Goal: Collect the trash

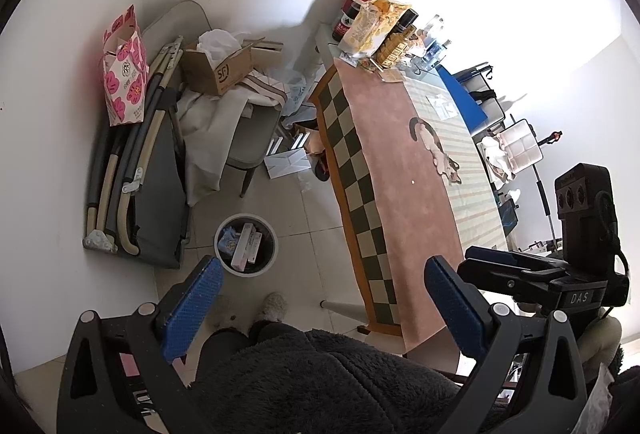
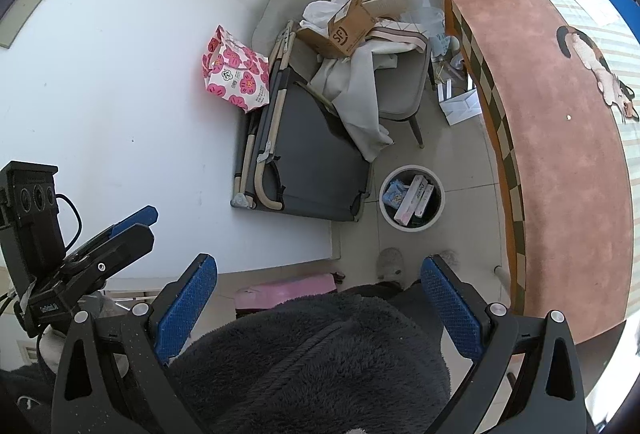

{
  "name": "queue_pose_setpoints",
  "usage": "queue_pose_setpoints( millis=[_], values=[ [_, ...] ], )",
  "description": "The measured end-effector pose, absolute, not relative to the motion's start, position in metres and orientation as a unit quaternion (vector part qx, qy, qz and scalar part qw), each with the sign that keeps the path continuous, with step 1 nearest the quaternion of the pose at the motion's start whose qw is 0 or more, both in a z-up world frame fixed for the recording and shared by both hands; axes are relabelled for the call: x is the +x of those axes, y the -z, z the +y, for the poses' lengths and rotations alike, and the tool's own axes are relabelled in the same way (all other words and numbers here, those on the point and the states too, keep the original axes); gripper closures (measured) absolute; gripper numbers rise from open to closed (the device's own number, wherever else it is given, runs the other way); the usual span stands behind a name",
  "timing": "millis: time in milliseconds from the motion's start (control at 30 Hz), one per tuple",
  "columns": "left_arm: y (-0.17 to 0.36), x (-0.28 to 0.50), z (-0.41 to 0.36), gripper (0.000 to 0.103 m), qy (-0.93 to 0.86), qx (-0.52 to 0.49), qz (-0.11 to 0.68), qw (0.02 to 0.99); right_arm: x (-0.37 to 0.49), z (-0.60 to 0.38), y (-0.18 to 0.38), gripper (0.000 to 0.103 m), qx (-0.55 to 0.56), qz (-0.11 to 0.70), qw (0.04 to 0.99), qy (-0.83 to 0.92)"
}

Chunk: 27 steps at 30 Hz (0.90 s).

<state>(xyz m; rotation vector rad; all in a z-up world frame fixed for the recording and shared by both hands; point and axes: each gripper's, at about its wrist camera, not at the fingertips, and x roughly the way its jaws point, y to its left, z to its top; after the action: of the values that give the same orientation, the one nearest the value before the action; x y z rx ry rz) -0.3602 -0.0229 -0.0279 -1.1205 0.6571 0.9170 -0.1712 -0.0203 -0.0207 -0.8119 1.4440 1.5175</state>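
A round white trash bin [image 1: 246, 245] stands on the tiled floor beside the table; it also shows in the right wrist view [image 2: 412, 198]. It holds several boxes and a blue packet. My left gripper [image 1: 324, 274] is open and empty, held high over the floor near the bin. My right gripper [image 2: 320, 274] is open and empty, also held high. A tiny white scrap [image 1: 412, 182] lies on the pink table mat [image 1: 400, 154]; it also shows in the right wrist view [image 2: 569, 117]. The right gripper also shows in the left wrist view [image 1: 500, 258].
The table [image 2: 560, 114] carries bottles and snack bags [image 1: 380, 26] at its far end. A chair [image 1: 248, 138] piled with cloth and a cardboard box [image 1: 218, 68], a folded cot [image 2: 304, 154] and a pink flowered bag [image 1: 122, 70] stand along the wall.
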Motion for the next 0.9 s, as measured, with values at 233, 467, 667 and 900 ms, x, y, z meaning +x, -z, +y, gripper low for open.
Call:
queue_pose_setpoints(
  millis=[233,467,667,900],
  values=[
    [0.0287,-0.362,-0.0221,0.0,-0.411,-0.502,0.295,0.701,-0.1723,-0.0185,0.0209,0.0,-0.325,0.581,0.434,-0.607],
    [0.0284,-0.362,-0.0224,0.0,-0.413,-0.501,0.296,0.701,-0.1732,-0.0189,0.0211,0.0,-0.326,0.58,0.434,-0.608],
    [0.0278,-0.3611,-0.0232,0.0,-0.414,-0.502,0.296,0.7,-0.1738,-0.0177,0.0214,0.0,-0.324,0.581,0.434,-0.607],
    [0.0276,-0.3614,-0.0227,0.0,-0.414,-0.501,0.296,0.7,-0.175,-0.0178,0.0212,0.0,-0.324,0.581,0.433,-0.609]
  ],
)
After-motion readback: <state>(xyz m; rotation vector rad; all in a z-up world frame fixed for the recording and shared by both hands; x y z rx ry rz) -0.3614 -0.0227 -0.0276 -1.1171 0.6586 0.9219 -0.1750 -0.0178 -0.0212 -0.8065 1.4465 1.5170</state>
